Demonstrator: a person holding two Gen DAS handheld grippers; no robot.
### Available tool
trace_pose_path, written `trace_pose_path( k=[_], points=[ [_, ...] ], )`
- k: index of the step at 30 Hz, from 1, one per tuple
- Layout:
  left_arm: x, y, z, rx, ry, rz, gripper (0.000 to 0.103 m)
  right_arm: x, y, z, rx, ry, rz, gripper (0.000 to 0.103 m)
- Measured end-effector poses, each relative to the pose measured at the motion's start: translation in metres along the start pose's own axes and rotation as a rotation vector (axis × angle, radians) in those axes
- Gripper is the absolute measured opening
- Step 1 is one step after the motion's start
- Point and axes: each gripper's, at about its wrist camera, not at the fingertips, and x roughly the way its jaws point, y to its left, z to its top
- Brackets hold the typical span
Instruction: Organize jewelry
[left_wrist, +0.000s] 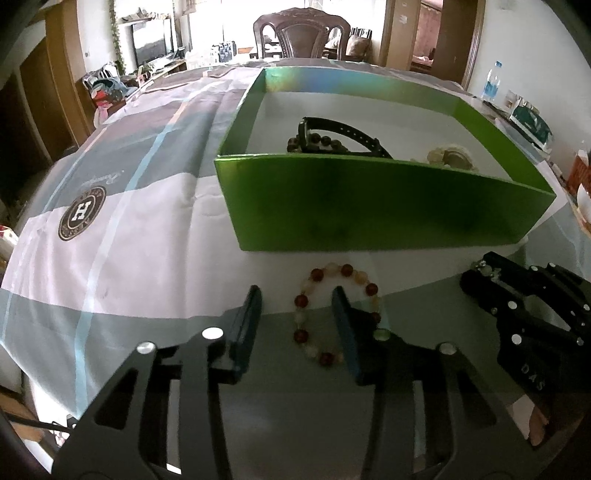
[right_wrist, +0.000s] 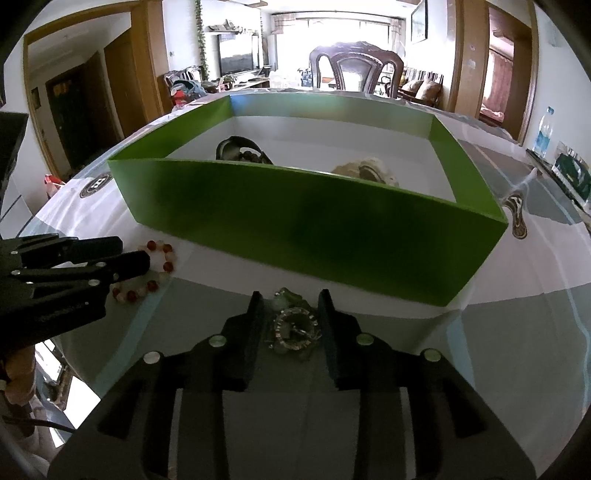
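While lying flat, bead bracelet (left_wrist: 334, 314) runs lengthwise between open left claw (left_wrist: 297, 306) fingers | box (left_wrist: 369, 210) beyond

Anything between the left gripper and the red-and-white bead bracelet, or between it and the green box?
Nothing blocks the left gripper; the bead bracelet lies between its open fingers. The green box near wall stands between bracelet and interior.
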Motion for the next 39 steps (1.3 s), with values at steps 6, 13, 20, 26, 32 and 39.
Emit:
trace_pose_path(
  k=[6, 13, 20, 26, 32, 39],
  points=[
    [-0.002, -0.001, 0.000, 0.005, 0.000, -0.017, 0.008, -0.001, -0.002, 0.000, 0.020, 0.007, 0.036, 0.021],
    [-0.016, 0.001, 0.002, -0.006, -0.034, -0.031, 0.008, -0.012, -0.006, 0.003, 0.034, -0.015, 0.028, 0.021],
    [-0.035, 0.004, 0.004, -0.012, -0.081, -0.029, 0.008, -0.025, -0.010, 0.008, 0.042, -0.049, 0.010, 0.021],
    [-0.034, 0.005, 0.001, -0.015, -0.063, -0.029, 0.008, -0.018, -0.016, 0.006, 0.059, -0.025, 0.003, 0.021],
    [-0.030, 0.007, -0.001, -0.018, -0.049, -0.027, 0.008, -0.019, -0.009, 0.006, 0.042, -0.033, 0.037, 0.021],
    [-0.022, 0.006, -0.002, -0.021, -0.035, -0.023, 0.008, -0.014, -0.016, 0.003, 0.066, -0.017, 0.018, 0.021]
  ],
)
